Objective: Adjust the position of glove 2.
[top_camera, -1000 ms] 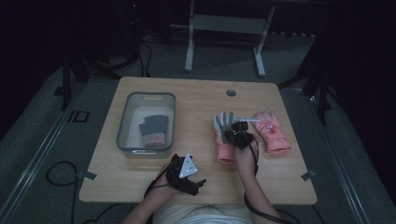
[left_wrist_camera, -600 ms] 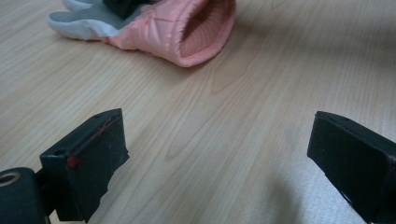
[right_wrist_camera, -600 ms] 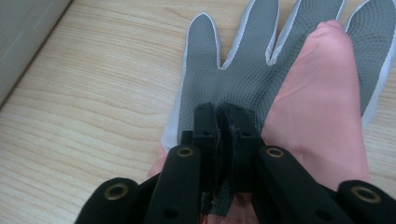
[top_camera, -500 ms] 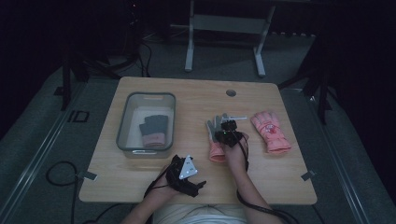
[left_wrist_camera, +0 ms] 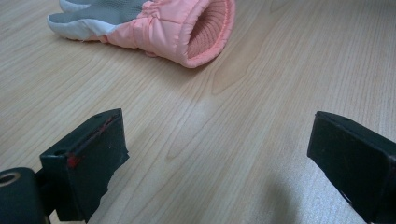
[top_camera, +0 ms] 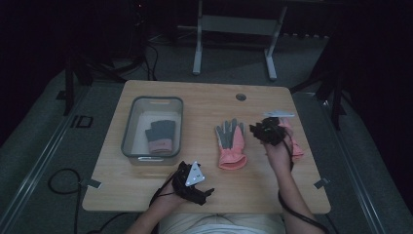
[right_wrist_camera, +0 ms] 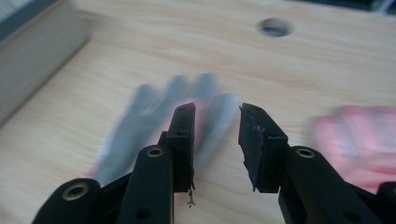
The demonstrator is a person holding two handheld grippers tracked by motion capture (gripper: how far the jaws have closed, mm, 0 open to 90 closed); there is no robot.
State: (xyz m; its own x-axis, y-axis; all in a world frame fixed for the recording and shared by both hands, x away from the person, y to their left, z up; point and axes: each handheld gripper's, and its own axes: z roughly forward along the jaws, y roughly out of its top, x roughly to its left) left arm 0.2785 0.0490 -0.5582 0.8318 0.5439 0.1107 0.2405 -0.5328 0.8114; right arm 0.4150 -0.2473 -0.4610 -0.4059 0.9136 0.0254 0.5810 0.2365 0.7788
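In the high view, one dark glove (top_camera: 160, 137) is already lying in the grey bin (top_camera: 127, 127), while two pink gloves are still waiting on the table (top_camera: 195, 100). The grey-palmed pink glove (top_camera: 231, 143) is sitting just left of the right gripper (top_camera: 267, 130), and the other pink glove (top_camera: 295, 146) is lying under it.

The left gripper view is looking between widely spread, empty jaws resting low near the cuff of the grey-palmed pink glove (left_wrist_camera: 154, 25).

In the right gripper view the jaws have just been opening, partly spread with nothing between them, both gloves blurring beyond.
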